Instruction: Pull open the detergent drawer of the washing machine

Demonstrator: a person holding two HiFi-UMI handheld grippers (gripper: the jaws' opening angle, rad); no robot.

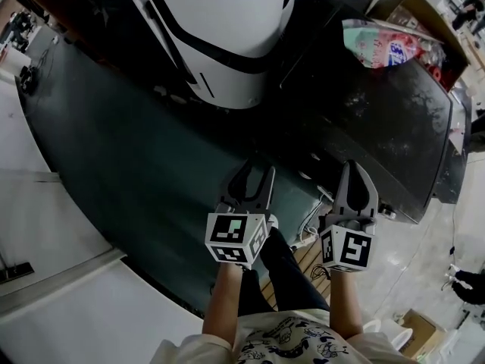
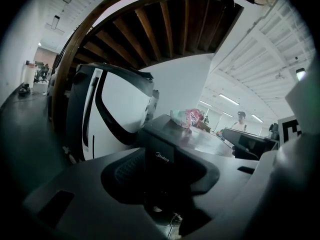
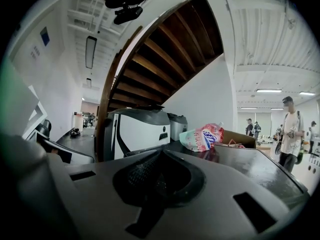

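Observation:
The dark washing machine (image 1: 379,127) stands ahead on the right, its glossy black top facing up. In the left gripper view its near corner with the brand mark (image 2: 162,157) shows between the jaws. I cannot make out the detergent drawer in any view. My left gripper (image 1: 254,179) hangs in front of the machine, short of it, with its jaws apart and nothing between them (image 2: 160,184). My right gripper (image 1: 356,182) hovers beside it, nearer the machine's front edge. Its jaws meet, with nothing in them (image 3: 160,181).
A pink and blue detergent bag (image 1: 379,44) and a cardboard box (image 1: 413,10) sit at the washer's far end. A white and black appliance (image 1: 227,36) stands to its left under a wooden stair (image 3: 165,49). Cables and a power strip (image 1: 307,237) lie on the floor. A person (image 3: 290,129) stands far off.

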